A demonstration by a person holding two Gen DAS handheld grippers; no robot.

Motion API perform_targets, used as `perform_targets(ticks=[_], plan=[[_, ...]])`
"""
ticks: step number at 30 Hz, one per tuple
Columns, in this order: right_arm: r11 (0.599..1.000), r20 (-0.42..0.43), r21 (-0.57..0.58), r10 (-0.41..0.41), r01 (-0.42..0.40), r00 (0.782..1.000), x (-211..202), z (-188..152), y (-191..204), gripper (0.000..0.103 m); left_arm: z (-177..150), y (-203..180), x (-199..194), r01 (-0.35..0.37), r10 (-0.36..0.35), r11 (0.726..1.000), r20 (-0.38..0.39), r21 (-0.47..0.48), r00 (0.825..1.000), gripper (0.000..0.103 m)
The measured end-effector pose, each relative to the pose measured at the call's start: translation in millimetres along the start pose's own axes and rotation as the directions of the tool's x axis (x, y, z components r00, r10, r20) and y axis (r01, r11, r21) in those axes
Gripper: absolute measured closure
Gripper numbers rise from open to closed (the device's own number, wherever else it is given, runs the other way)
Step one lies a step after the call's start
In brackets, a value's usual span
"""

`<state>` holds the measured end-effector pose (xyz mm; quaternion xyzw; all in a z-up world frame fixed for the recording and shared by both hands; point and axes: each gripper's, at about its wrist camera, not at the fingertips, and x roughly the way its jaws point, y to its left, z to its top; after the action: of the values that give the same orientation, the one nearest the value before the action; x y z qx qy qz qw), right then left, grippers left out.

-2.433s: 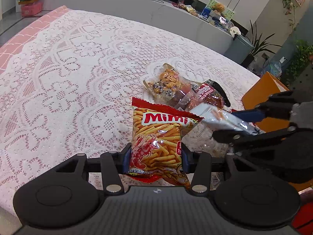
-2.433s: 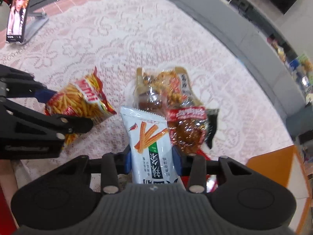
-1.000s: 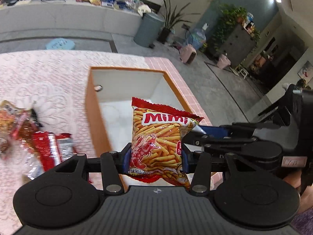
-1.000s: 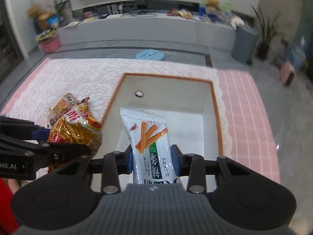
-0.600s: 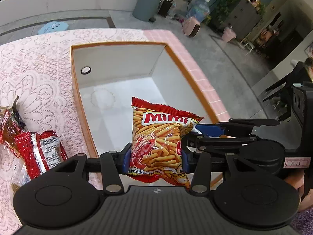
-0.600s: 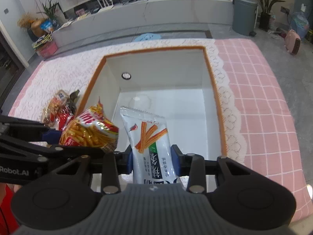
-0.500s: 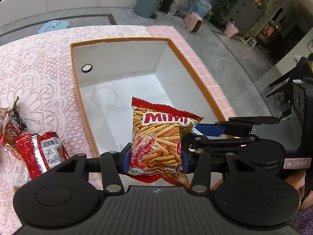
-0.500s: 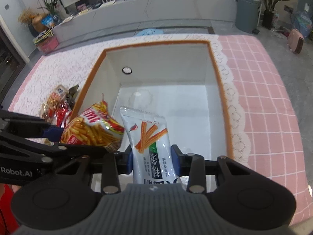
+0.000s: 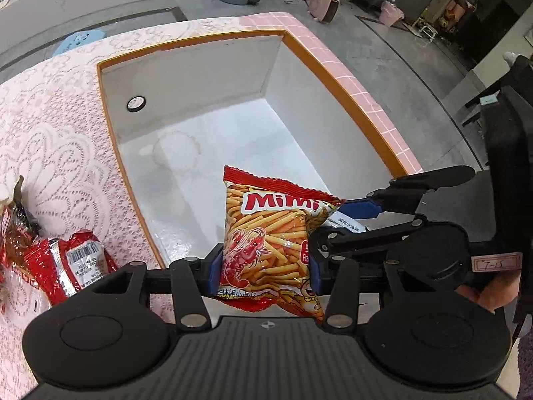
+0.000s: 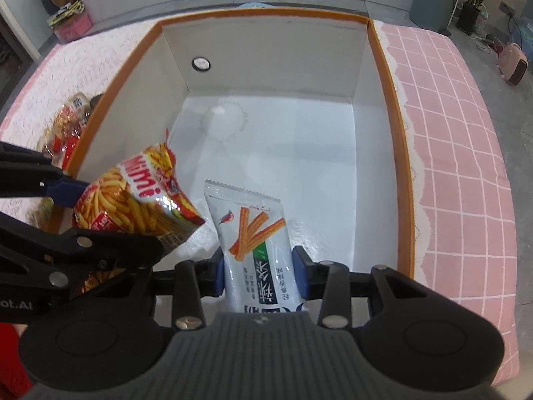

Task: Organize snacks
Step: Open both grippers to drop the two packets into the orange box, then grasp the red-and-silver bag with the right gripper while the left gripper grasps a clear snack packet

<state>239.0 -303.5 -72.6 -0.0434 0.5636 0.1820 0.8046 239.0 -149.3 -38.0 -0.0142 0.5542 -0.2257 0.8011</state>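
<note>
Over the orange-rimmed box [image 10: 393,106]: left gripper [image 9: 266,268] clenched on red Mimi bag [image 9: 269,236]; beside it, right gripper [image 10: 260,275] grasping white snack packet [image 10: 256,233].

Red-orange Mimi bag [image 9: 271,233], orange-rimmed white box [image 9: 349,96]

Both fisheye cameras are riding just behind their own tongs, looking steeply down and forward along the fingers, close above the orange-rimmed box [image 9: 349,93]. The left wrist view is facing the box from its left side, taking in the lace cloth [image 9: 50,140] beside it. The right wrist view is looking more squarely into the box [image 10: 396,153]. Both views are sharing the white box floor, and each is catching the other tongs at its edge.
</note>
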Motion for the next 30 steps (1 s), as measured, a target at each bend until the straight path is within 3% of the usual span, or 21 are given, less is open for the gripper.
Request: perform_targets(ticks=[3, 11, 15, 20, 22, 24, 30], plan=[[1.0, -0.013, -0.018, -0.011, 0.011, 1.0, 2.4, -2.2, -0.6, 0.064, -0.5, -0.5, -0.8, -0.004, 0.004, 1.0, 0.003, 0.007, 1.0, 0.046], [0.998, -0.034, -0.051, -0.046, 0.044, 0.998, 5.9, -1.4, 5.0, 0.063, -1.8, 2.5, -13.3, 0.021, -0.021, 1.0, 0.037, 0.013, 0.999, 0.026], [0.996, -0.033, -0.056, -0.066, 0.064, 0.997, 5.6, -0.4, 9.8, 0.063, -2.6, 3.7, -24.3, 0.025, -0.025, 1.0, 0.058, 0.012, 0.998, 0.026], [0.995, -0.023, -0.064, -0.083, 0.082, 0.996, -5.1, -1.2, 14.2, 0.053, -8.8, 4.1, -39.0, 0.01, -0.011, 1.0, 0.086, 0.013, 0.996, 0.026], [0.994, -0.008, -0.06, -0.09, 0.09, 0.996, -11.5, -1.3, 17.7, 0.041, -12.4, 3.5, -44.7, 0.002, -0.003, 1.0, 0.101, 0.014, 0.995, 0.026], [0.992, 0.018, -0.059, -0.114, 0.115, 0.993, -17.8, -0.5, 24.4, 0.035, -16.5, 4.7, -51.7, -0.008, 0.006, 1.0, 0.116, 0.012, 0.993, 0.026], [0.985, 0.114, -0.076, -0.144, 0.153, 0.983, -44.1, -5.0, 56.9, 0.035, -33.9, 18.7, -75.3, -0.015, 0.017, 1.0, 0.155, -0.015, 0.988, 0.026]])
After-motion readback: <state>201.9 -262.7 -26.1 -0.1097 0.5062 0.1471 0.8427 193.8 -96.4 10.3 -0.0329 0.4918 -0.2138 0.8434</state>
